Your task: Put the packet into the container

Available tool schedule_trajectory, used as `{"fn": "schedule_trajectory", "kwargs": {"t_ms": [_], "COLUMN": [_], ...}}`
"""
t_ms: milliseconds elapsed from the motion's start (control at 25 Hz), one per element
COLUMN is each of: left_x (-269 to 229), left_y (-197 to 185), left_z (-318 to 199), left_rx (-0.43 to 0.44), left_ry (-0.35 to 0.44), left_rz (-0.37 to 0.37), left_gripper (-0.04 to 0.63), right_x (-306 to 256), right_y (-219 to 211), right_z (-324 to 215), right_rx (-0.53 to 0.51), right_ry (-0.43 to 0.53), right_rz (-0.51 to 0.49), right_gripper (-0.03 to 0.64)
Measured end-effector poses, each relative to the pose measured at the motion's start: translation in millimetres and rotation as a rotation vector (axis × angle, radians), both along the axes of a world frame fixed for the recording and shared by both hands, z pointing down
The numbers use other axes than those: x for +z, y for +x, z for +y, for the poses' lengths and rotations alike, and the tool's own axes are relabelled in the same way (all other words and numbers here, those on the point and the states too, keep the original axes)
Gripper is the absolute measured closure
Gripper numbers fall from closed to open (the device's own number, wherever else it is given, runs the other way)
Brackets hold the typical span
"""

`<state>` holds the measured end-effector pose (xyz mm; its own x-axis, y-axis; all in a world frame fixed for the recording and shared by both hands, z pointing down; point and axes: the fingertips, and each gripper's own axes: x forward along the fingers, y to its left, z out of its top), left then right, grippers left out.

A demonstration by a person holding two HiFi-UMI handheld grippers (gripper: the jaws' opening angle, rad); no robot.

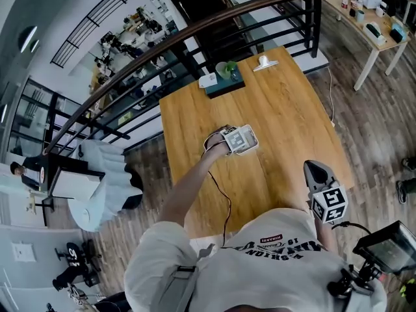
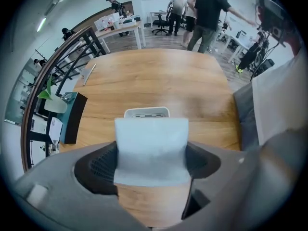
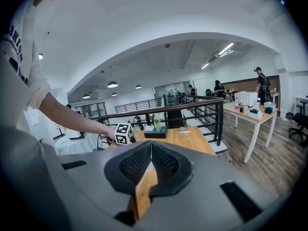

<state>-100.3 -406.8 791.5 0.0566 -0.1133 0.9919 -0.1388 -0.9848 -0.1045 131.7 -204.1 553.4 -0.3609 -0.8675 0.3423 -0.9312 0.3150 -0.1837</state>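
The packet (image 2: 151, 138) is pinched by its side edges in the left claw (image 2: 153, 162), near the container (image 2: 147, 112) on the bench (image 2: 159, 76). It is judged light, soft, crushable. The right claw (image 3: 150, 150) is pressed together.

Container (image 2: 147, 112) mostly behind packet (image 2: 151, 150) (only its rim shows), far desk clutter (image 1: 372, 23) blurred

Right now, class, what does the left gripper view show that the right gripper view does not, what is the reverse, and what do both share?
Only the left gripper view: a white packet clamped between the left gripper's jaws, and a white container on the wooden table just beyond it. Only the right gripper view: the right gripper, jaws together and empty, and the left gripper's marker cube. Both: the wooden table and the potted plant.
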Motion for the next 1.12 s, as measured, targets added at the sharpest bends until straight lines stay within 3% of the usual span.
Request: {"fn": "schedule_trajectory", "kwargs": {"t_ms": [480, 880, 1120], "left_x": [26, 55, 79], "left_y": [29, 24, 27], "left_z": [-13, -15, -17], "left_rx": [0.011, 0.022, 0.020], "left_ry": [-0.045, -0.053, -0.051], "left_rz": [-0.019, -0.073, -0.049], "left_gripper": [0.179, 0.179, 0.179], "right_x": [5, 10, 14], "right_y": [27, 38, 46], "right_z": [5, 9, 13], "right_rx": [0.063, 0.093, 0.114], "right_ry": [-0.019, -0.034, -0.051], "right_rz": [-0.005, 0.002, 0.002], "right_gripper": [0.608, 0.607, 0.607]}}
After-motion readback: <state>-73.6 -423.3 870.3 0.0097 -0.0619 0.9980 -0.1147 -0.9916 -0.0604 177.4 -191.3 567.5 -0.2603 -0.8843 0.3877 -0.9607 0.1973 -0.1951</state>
